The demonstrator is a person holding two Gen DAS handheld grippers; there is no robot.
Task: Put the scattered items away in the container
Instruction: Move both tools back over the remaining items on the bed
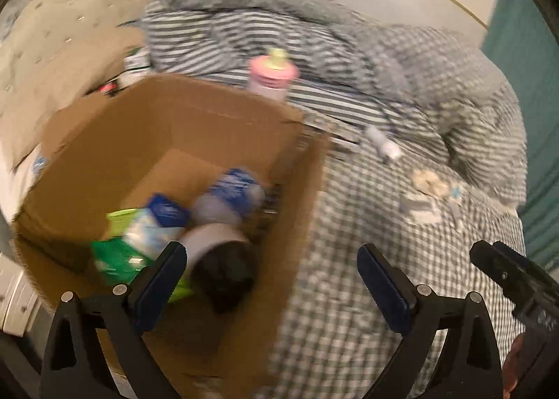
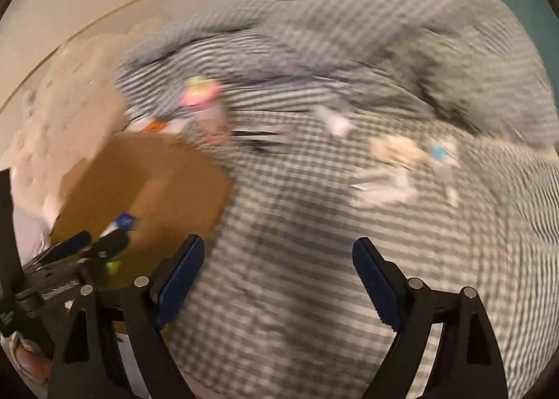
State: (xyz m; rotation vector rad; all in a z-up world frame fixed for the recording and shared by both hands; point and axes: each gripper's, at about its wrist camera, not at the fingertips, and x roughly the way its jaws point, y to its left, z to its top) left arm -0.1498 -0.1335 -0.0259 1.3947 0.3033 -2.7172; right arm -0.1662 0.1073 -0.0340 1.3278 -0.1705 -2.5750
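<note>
Checked bedding (image 1: 367,259), cardboard box (image 1: 167,112), labels blurred

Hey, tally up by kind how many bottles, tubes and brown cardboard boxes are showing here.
Bottles: 2, the pink-topped bottle with a yellow-green cap standing on the bed and the clear bottle with a blue label lying in the box.
Tubes: 1, the small white tube on the bedspread.
Boxes: 1, the open brown cardboard box.
Total: 4
</note>
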